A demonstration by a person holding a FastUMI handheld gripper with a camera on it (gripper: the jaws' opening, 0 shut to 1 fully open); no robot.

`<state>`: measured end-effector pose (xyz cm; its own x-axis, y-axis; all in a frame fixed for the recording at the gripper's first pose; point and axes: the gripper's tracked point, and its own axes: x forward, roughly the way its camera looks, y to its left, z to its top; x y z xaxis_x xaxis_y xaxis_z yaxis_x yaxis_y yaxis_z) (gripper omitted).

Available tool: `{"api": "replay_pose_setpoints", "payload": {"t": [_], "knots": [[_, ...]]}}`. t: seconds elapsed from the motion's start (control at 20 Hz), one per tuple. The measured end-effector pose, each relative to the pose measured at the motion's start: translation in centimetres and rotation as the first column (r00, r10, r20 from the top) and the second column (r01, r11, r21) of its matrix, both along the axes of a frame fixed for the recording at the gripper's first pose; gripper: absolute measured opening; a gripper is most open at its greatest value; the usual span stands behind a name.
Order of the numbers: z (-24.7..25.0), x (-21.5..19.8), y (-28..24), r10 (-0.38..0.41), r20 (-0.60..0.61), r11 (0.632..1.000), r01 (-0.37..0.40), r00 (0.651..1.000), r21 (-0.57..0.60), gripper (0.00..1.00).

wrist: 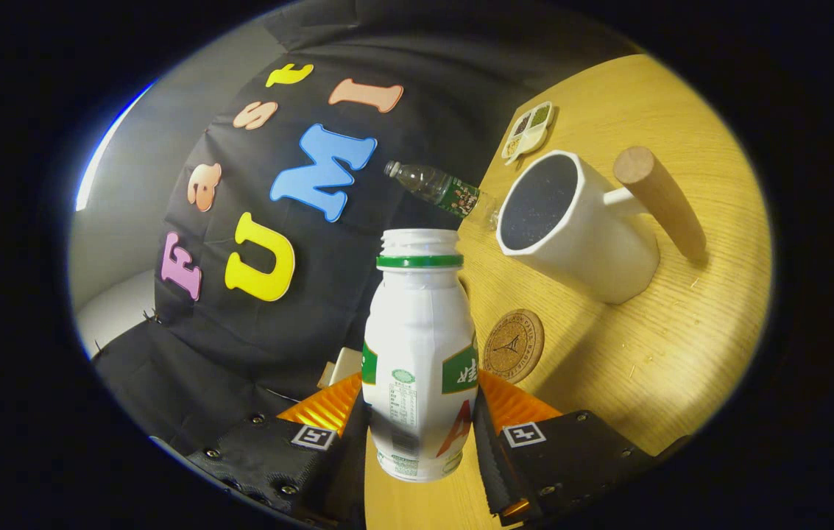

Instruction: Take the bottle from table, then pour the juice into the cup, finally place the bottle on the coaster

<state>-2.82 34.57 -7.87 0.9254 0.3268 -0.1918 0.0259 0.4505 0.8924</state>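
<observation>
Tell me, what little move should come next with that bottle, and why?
Probably carry the bottle nearer the cup and tip its open mouth over the rim. The gripper has both fingers pressed on the bottle's sides, with its mouth uncapped, and the view is tilted, so pouring seems underway. The cup stands beyond the fingers, with the coaster lying nearer.

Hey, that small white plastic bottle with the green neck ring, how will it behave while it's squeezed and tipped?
The small white plastic bottle looks thin-walled, so it may dent under the hand-held gripper, whose fingers press both its sides. Its glossy label could slip. Its mouth is uncapped, so tilting toward the white cup probably spills quickly.
</observation>
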Motion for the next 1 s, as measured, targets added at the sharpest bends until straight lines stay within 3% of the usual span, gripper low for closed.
{"api": "replay_pose_setpoints", "payload": {"t": [0.5, 1.0], "knots": [[0.7, 0.6, -1.0, -0.032, -0.018, 0.983, 0.034, 0.999, 0.183, 0.67], [1.6, 1.4, -1.4, -0.047, -0.049, 0.956, 0.059, 0.998, 0.287, 0.67]]}}
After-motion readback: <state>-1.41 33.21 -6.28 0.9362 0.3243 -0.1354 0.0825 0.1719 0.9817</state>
